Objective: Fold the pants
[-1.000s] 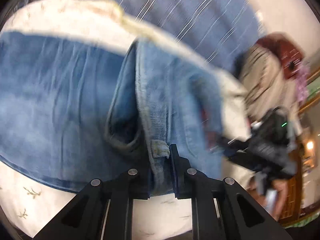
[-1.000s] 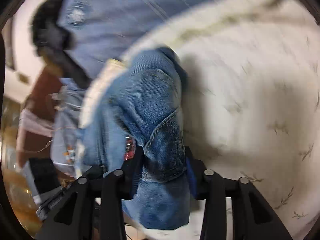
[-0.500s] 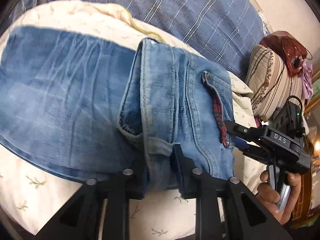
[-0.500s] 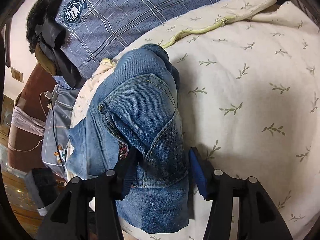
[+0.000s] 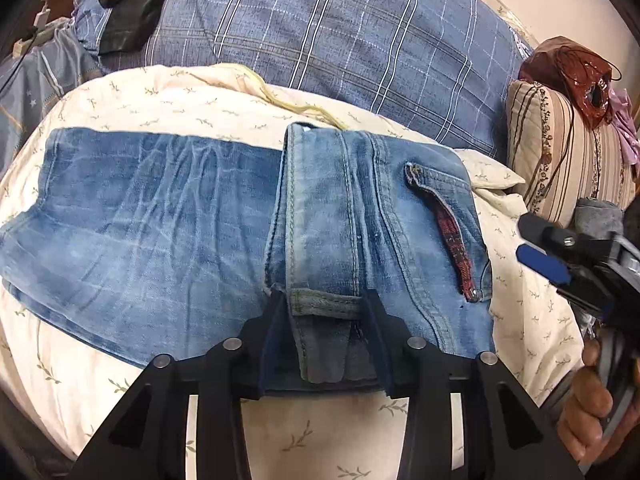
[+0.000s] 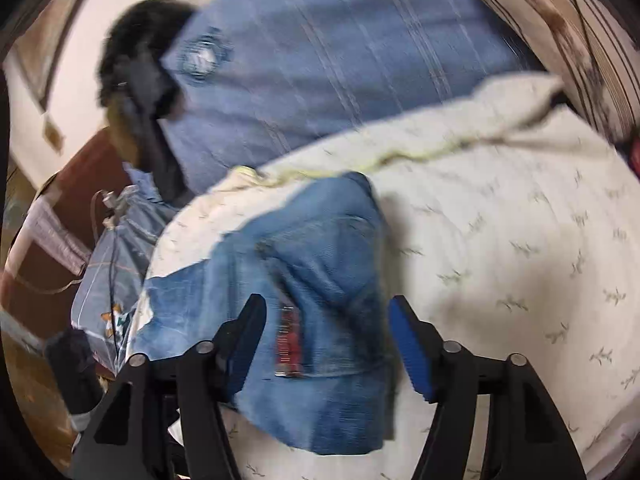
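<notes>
- Far left, left wrist view: a blue star-print cloth (image 5: 38, 76) lies beside the bed, with a white charger plug (image 5: 38, 26) above it.
- The jeans (image 5: 152, 216) lie on the cream leaf-print bedsheet (image 5: 132, 98). One portion is spread flat to the left; the waistband end is folded over on top of it at centre.
- Left claw (image 5: 325, 304): fingers spread, standing either side of a belt loop (image 5: 326, 303) at the waistband edge. Whether the pads touch the denim cannot be told.
- Right of the fold, a pocket flap with red plaid lining (image 5: 454, 236) shows on the upper layer.
- Behind the bedsheet, a blue plaid pillow (image 5: 360, 36) runs across the head of the bed.
- Further right, a striped beige cushion (image 5: 568, 152) stands with a dark red bag (image 5: 576, 68) on top.
- Right claw (image 5: 540, 246): seen at the right edge of the left wrist view, clear of the jeans, held by the person's hand (image 5: 588, 420).
- Right wrist view, blurred: right claw (image 6: 328, 328) fingers spread wide, jeans (image 6: 320, 248) lying between and beyond them, no grip on the cloth.
</notes>
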